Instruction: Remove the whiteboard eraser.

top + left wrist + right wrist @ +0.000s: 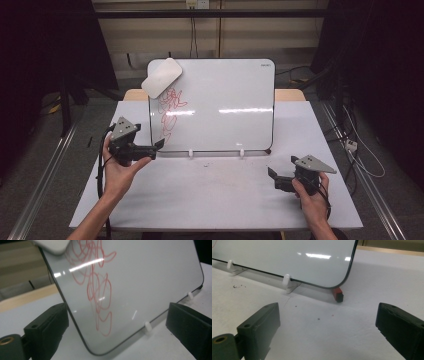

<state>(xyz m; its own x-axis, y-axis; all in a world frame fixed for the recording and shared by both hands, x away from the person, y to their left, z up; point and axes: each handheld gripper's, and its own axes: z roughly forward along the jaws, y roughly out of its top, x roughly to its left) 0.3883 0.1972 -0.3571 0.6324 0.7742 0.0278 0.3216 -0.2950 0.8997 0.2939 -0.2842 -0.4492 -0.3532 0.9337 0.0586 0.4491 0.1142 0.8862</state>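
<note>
A whiteboard [220, 105] stands upright on small white clips [286, 280] at the back of the white table [215, 195]. Red scribbles [169, 112] cover its left part. A white eraser [161, 77] sits tilted against the board's top left corner. My left gripper [157, 149] hovers open beside the board's lower left corner, its jaws framing the scribbles [100, 290] with nothing between them. My right gripper [274, 180] rests low near the table's right front, open and empty, facing the board's lower right corner [342, 280].
A red marker [337, 294] with a black end pokes out from behind the board's lower right corner. Small dark specks lie on the table in front of the board. Cables trail over the floor at the right, and dark curtains stand on both sides.
</note>
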